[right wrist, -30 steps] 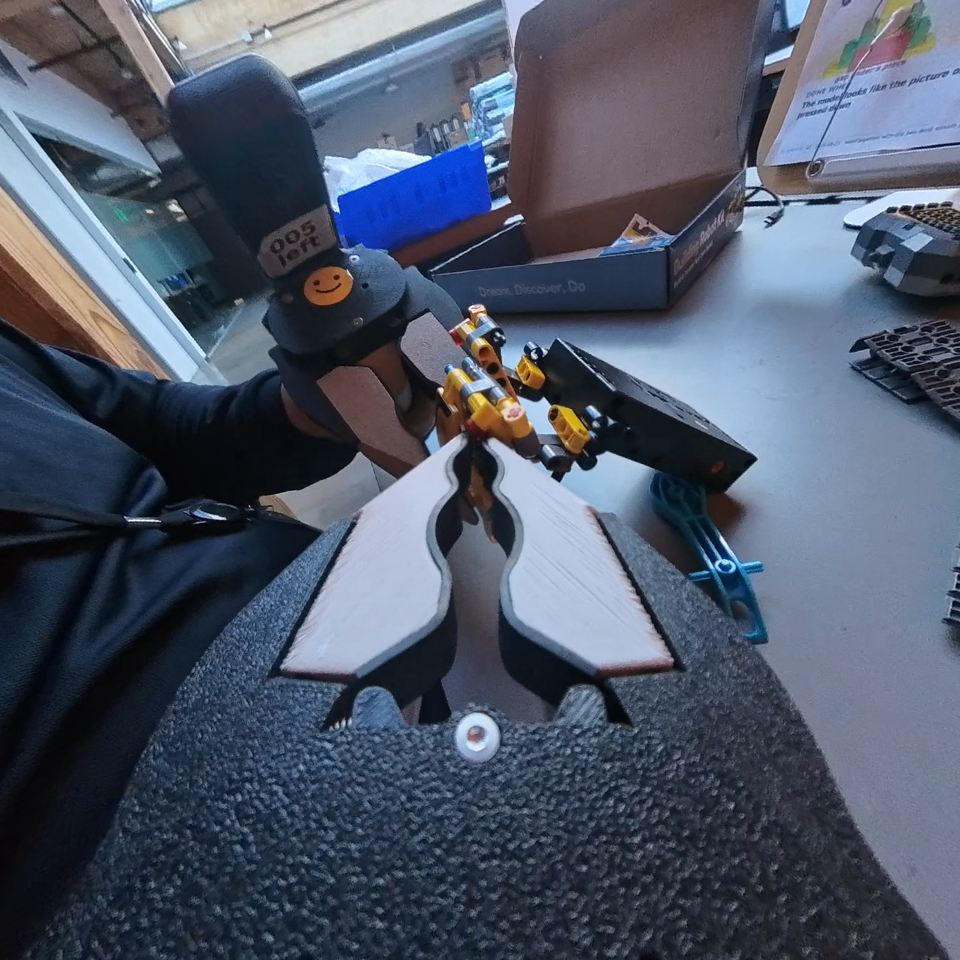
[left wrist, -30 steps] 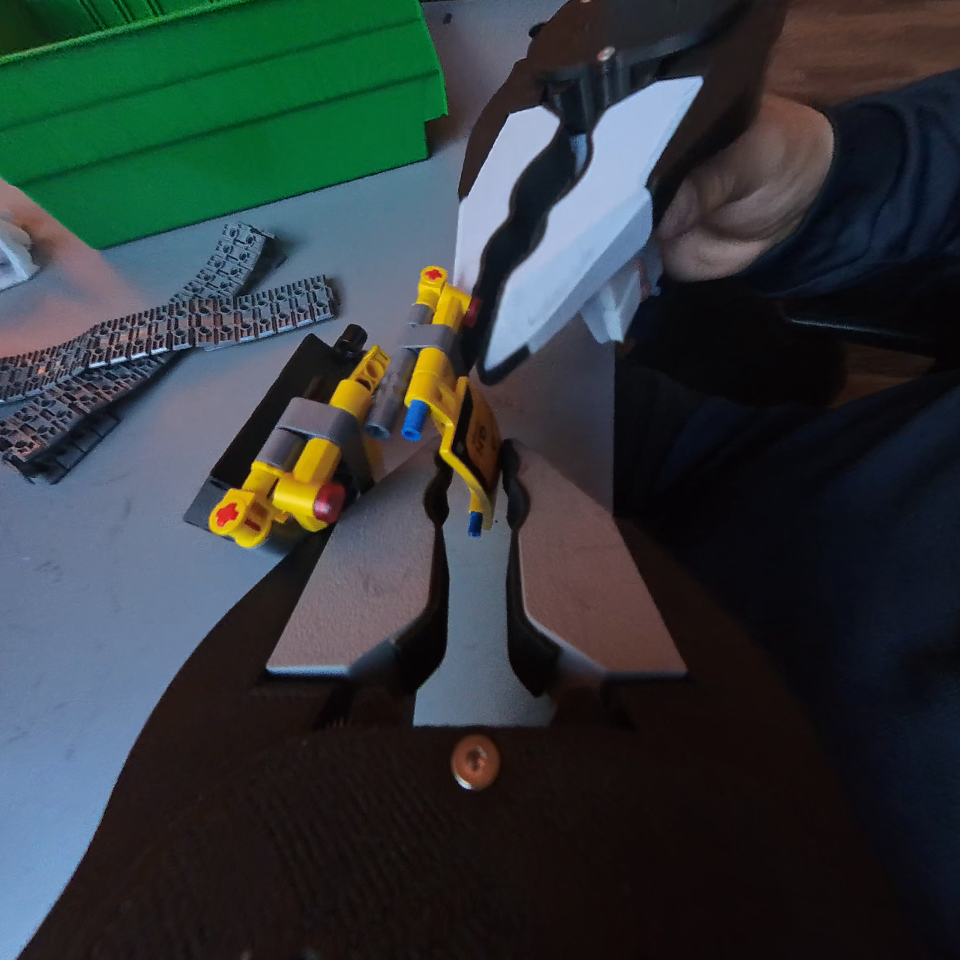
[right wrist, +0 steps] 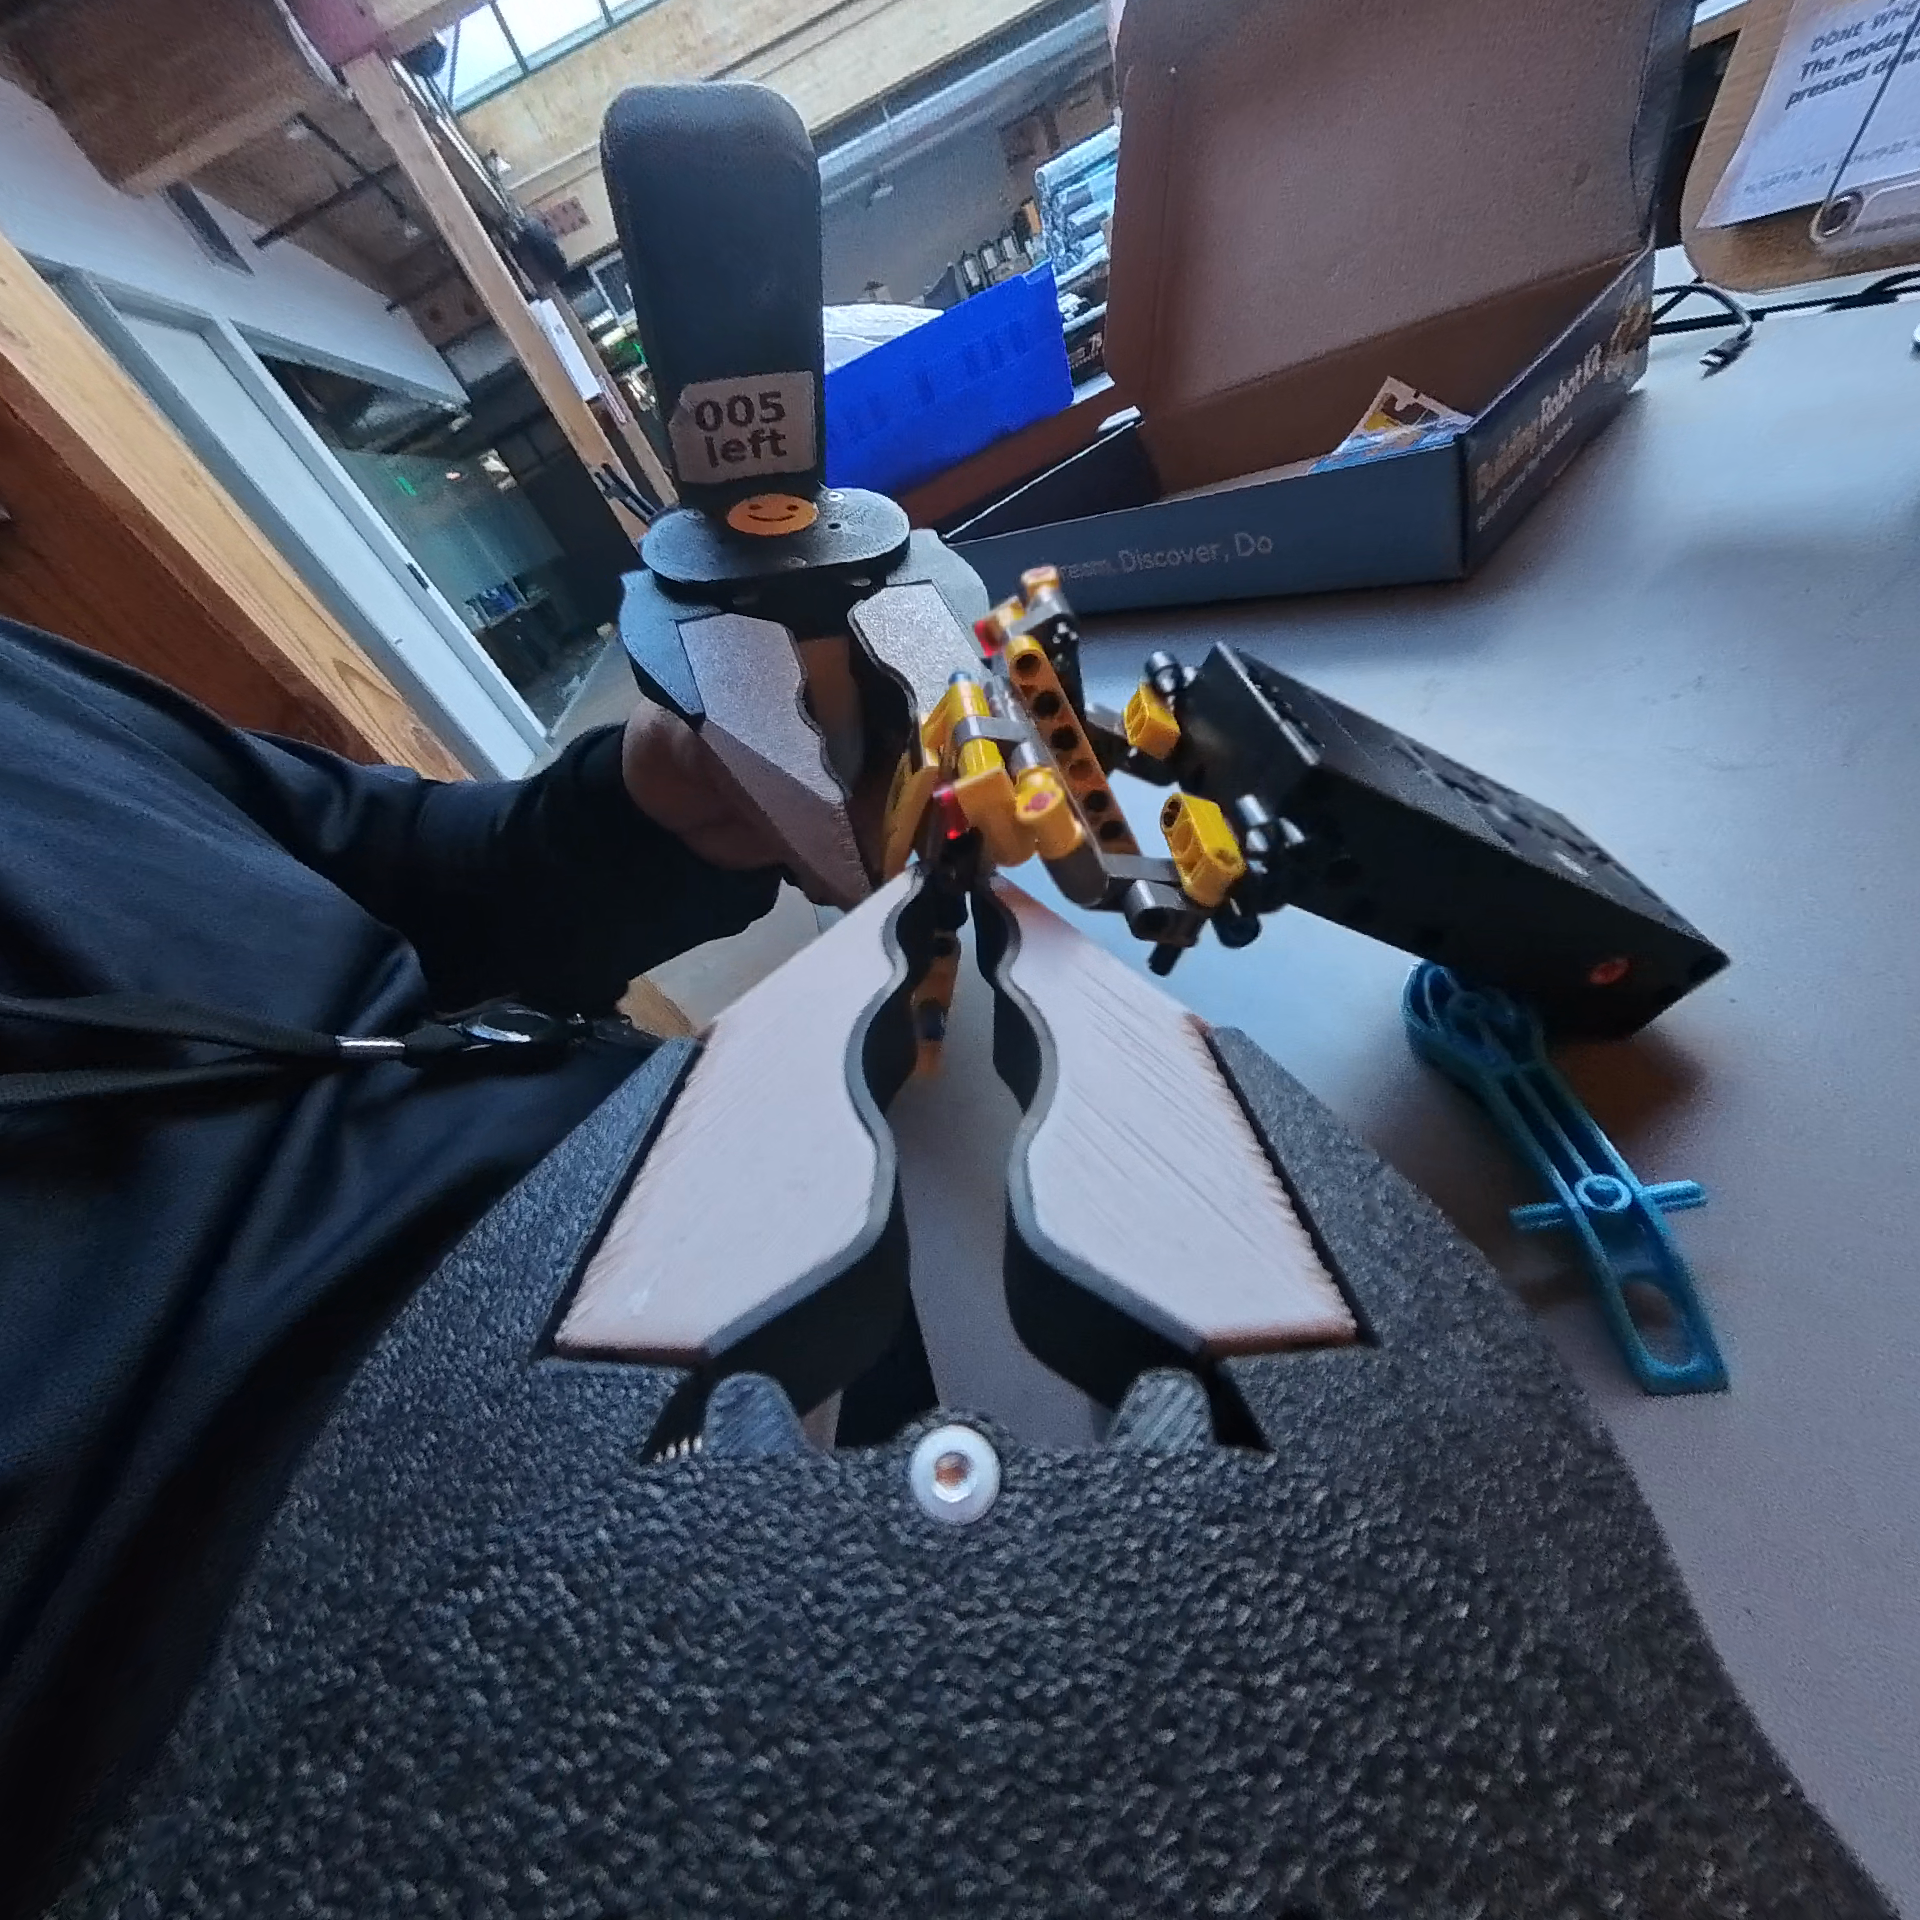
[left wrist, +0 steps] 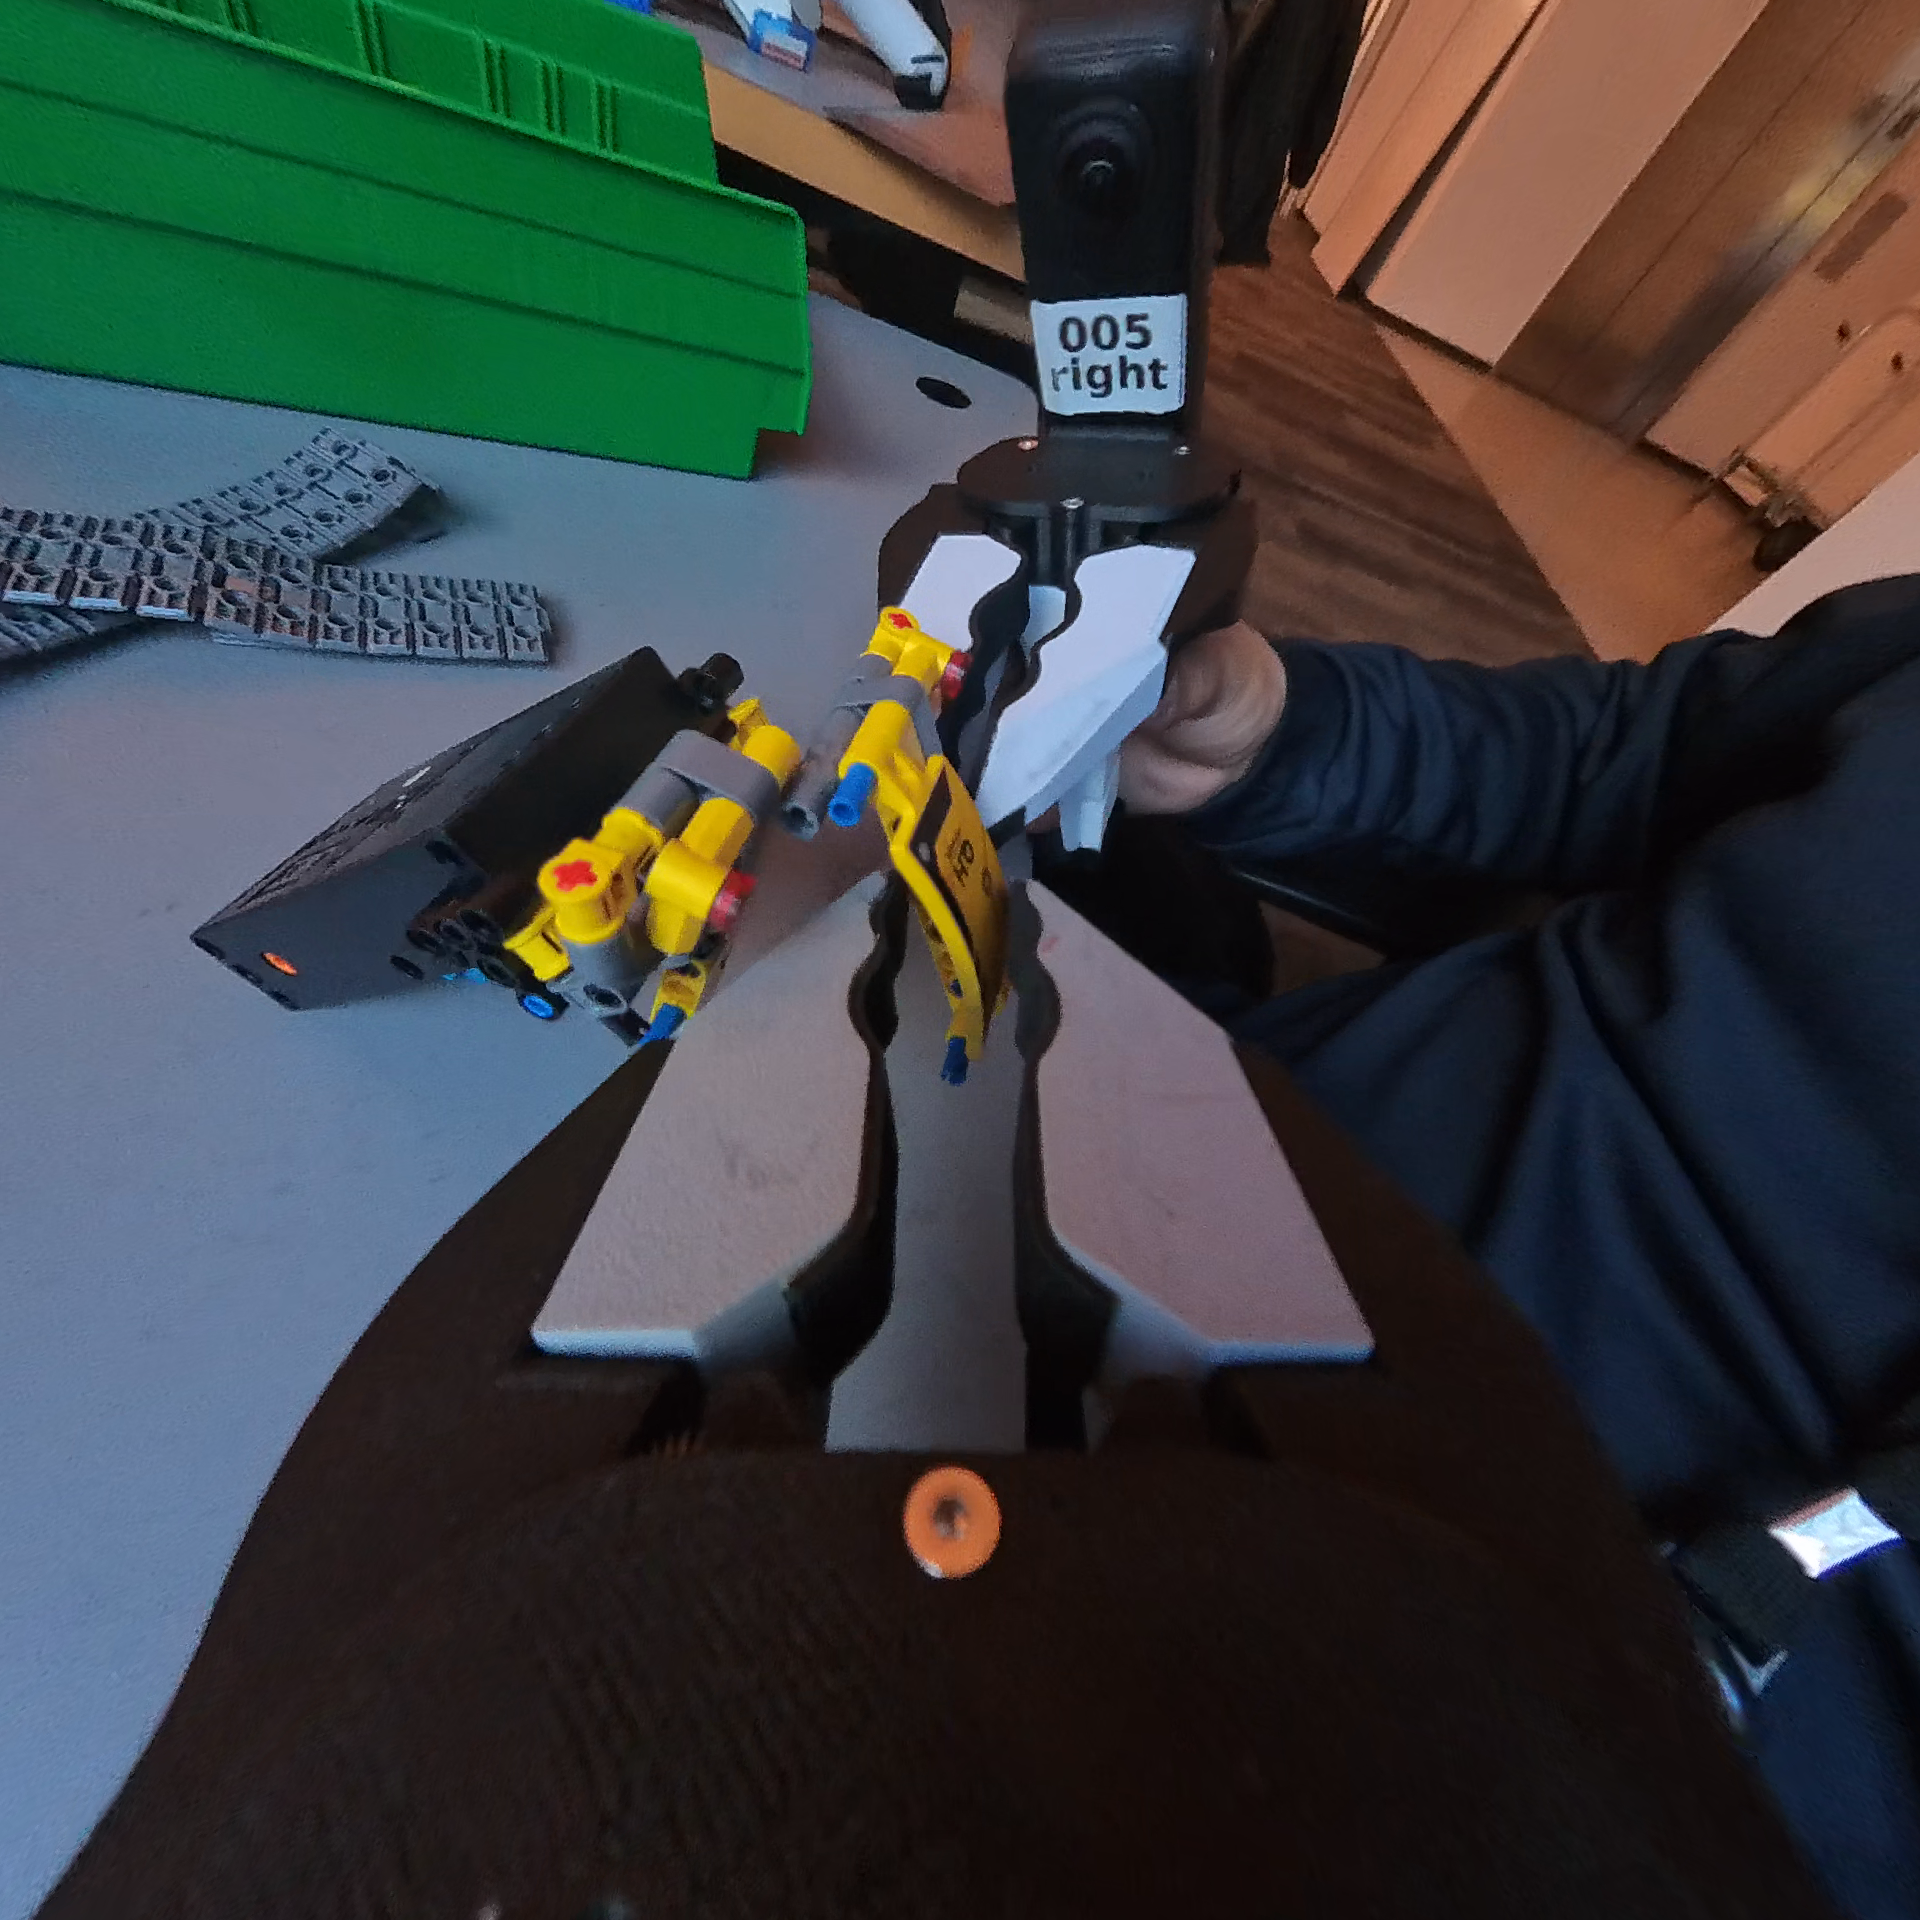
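Note:
A toy brick model, a yellow and grey beam assembly joined to a black box, hangs tilted above the grey table. My left gripper is shut on a yellow curved panel at the model's near end. My right gripper, with white fingers, faces it and is shut on the same end of the assembly. In the right wrist view my right gripper pinches a yellow part. The left gripper stands just behind it, with the black box to the right.
A green bin stands at the back left, with grey track links in front of it. A blue lever tool lies under the black box. An open cardboard box and a blue bin stand behind. A person's dark sleeves flank both grippers.
The model has come up off the table and the black box has tilted. Both grippers have kept their hold and turned more upright, facing each other.

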`<act>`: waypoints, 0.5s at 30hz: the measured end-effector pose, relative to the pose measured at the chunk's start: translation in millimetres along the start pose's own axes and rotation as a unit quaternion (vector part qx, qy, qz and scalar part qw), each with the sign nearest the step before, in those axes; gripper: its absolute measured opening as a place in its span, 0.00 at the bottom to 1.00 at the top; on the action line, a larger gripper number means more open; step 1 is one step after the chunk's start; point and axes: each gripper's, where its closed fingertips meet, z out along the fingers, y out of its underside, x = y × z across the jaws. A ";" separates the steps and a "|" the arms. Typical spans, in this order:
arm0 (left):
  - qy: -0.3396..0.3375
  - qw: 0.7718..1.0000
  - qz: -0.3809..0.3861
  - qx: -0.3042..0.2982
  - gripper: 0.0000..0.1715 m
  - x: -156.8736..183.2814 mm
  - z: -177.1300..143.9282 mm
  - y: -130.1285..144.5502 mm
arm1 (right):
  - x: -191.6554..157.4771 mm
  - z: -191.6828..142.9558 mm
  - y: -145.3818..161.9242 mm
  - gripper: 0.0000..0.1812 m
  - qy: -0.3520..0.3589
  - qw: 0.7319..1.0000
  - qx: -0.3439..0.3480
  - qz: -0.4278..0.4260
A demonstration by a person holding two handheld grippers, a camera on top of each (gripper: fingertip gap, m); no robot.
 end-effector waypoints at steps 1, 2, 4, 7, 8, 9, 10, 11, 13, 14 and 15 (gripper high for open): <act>0.000 1.000 -0.001 0.000 0.09 0.2 -0.1 0.1 | -0.5 0.1 0.4 0.03 0.003 1.000 -0.002 -0.006; -0.003 1.000 0.003 0.000 0.09 0.3 -0.4 0.2 | -1.2 0.5 0.8 0.03 0.003 1.000 -0.004 -0.009; -0.008 1.000 0.018 -0.004 0.09 1.0 -0.6 1.6 | -2.4 1.8 -0.3 0.03 0.000 1.000 0.001 -0.009; 0.015 1.000 -0.005 0.009 0.09 4.2 -0.2 0.1 | -6.1 3.0 -4.9 0.03 -0.027 0.999 0.023 0.012; 0.028 0.999 -0.019 0.017 0.08 5.1 -0.5 -1.5 | -7.7 3.4 -5.7 0.03 -0.035 0.999 0.028 0.019; 0.038 0.999 -0.026 0.022 0.09 6.1 -0.8 -2.7 | -9.5 3.6 -6.2 0.03 -0.040 0.998 0.032 0.021; 0.045 0.998 -0.027 0.022 0.09 7.4 -1.2 -2.9 | -11.6 3.7 -7.5 0.03 -0.047 0.998 0.037 0.022; 0.051 0.998 -0.025 0.021 0.09 9.2 -1.5 -3.2 | -13.7 3.8 -9.6 0.03 -0.054 0.997 0.045 0.028; 0.074 0.996 -0.036 0.028 0.09 14.1 -3.2 -6.8 | -15.6 5.8 -14.5 0.04 -0.069 0.994 0.063 0.056; 0.084 0.995 -0.046 0.036 0.09 14.6 -4.6 -10.1 | -14.4 7.5 -14.0 0.03 -0.067 0.994 0.062 0.060; 0.091 0.994 -0.050 0.040 0.09 14.7 -5.8 -11.6 | -10.3 9.5 -11.9 0.03 -0.044 0.997 0.053 0.045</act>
